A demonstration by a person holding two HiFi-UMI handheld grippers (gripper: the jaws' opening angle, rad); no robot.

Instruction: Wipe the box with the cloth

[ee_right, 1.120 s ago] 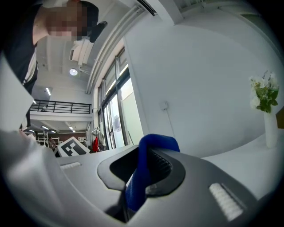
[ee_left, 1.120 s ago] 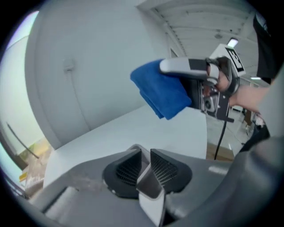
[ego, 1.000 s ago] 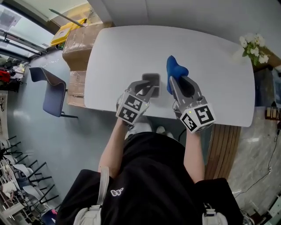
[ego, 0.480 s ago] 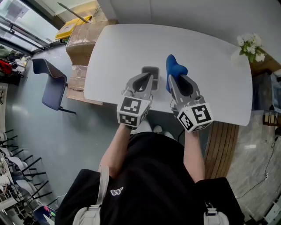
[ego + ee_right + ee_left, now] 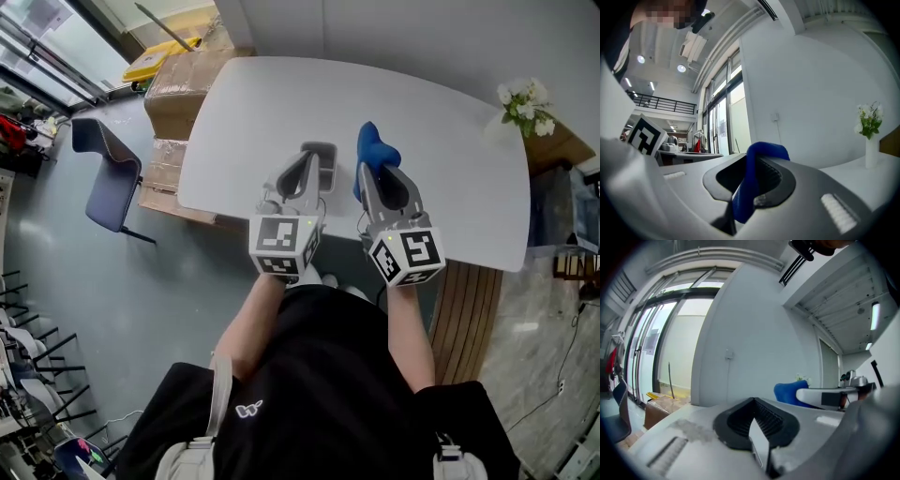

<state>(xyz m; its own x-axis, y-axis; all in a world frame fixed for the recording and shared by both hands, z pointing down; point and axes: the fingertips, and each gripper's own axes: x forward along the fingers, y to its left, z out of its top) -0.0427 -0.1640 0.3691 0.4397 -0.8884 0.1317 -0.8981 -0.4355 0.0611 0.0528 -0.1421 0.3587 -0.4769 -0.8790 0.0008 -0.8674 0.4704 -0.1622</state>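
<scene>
Left tongs [image 5: 308, 174] pinch one thin wall of the small grey box [image 5: 323, 150], near the bench's [image 5: 234, 112] six o'clock edge. Right tongs [image 5: 376, 178] clamp the blue cloth [image 5: 374, 150], at the box's three o'clock. The box looks light, rigid, probably slick — a rim hold may swivel. The cloth is soft, best kept bunched.

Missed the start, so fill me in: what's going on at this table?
A person at the white table holds a gripper in each hand. The left claw is shut on a wall of the small grey box; the right claw is shut on a blue cloth. Cloth and box are side by side, apart, so no wiping shows at this moment.
</scene>
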